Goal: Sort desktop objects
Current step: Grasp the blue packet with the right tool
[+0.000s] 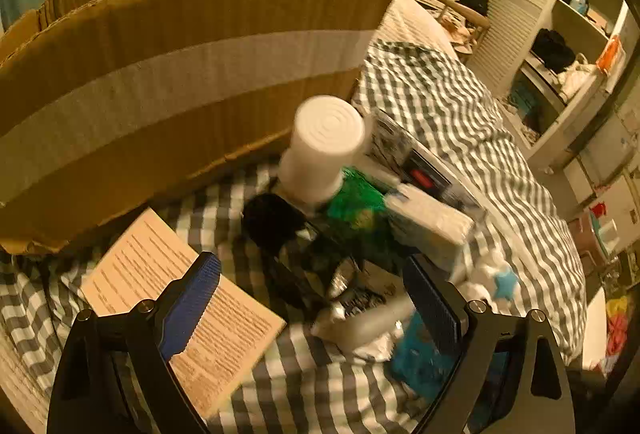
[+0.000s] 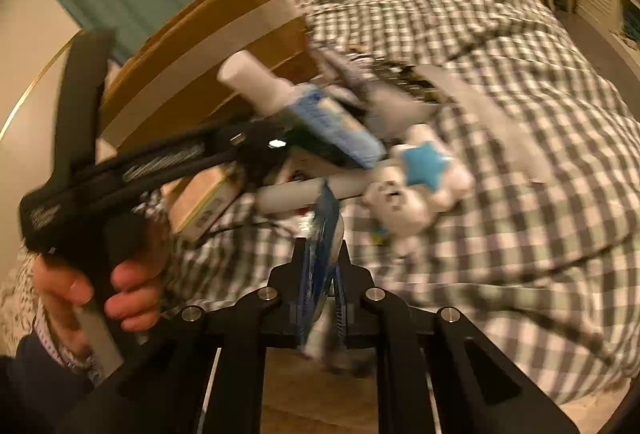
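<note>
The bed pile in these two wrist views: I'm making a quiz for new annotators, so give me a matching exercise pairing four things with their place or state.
Things:
1. cardboard box
2. open book
3. blue packet
4. white cylinder

Place or state:
A. clamped between the right gripper fingers
B. standing up out of the pile of objects
C. lying flat on the checked blanket, near the left gripper
D. behind the pile, with a pale tape band across its side

Pairs: 1-D, 2-C, 3-A, 4-B
</note>
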A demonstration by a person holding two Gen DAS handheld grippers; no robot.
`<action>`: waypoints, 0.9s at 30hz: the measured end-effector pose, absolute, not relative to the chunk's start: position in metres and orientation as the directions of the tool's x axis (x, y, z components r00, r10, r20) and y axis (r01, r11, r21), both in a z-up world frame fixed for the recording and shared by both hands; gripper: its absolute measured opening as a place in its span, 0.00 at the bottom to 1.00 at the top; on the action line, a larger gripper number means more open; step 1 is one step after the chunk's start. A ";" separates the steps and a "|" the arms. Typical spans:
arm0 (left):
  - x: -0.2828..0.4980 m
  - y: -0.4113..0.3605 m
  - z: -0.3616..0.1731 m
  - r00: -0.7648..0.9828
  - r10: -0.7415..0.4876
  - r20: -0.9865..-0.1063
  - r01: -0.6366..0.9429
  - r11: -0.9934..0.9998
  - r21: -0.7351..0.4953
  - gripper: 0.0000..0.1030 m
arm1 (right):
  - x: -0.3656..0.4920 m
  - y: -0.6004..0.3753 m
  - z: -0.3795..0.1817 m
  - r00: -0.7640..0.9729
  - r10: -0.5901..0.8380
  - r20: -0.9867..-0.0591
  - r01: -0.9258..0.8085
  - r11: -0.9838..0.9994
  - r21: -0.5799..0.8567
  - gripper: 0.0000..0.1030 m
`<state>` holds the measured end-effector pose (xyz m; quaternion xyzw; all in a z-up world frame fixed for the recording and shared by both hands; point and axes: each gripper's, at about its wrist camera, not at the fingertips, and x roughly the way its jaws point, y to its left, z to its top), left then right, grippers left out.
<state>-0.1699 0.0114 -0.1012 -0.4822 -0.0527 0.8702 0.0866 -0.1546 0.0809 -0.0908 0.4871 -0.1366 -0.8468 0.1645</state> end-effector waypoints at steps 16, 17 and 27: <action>-0.170 0.021 -0.108 -0.478 0.193 -0.857 -0.157 -0.979 -0.132 0.53 | -0.158 0.080 -0.075 -0.525 -0.381 -0.761 0.093 -0.915 0.394 0.07; -0.170 0.022 -0.112 -0.464 0.193 -0.864 -0.168 -0.977 -0.128 0.49 | -0.157 0.082 -0.075 -0.534 -0.381 -0.755 0.085 -0.913 0.400 0.07; -0.162 0.012 -0.102 -0.496 0.206 -0.843 -0.146 -0.977 -0.152 0.33 | -0.144 0.084 -0.056 -0.551 -0.364 -0.751 0.075 -0.918 0.390 0.07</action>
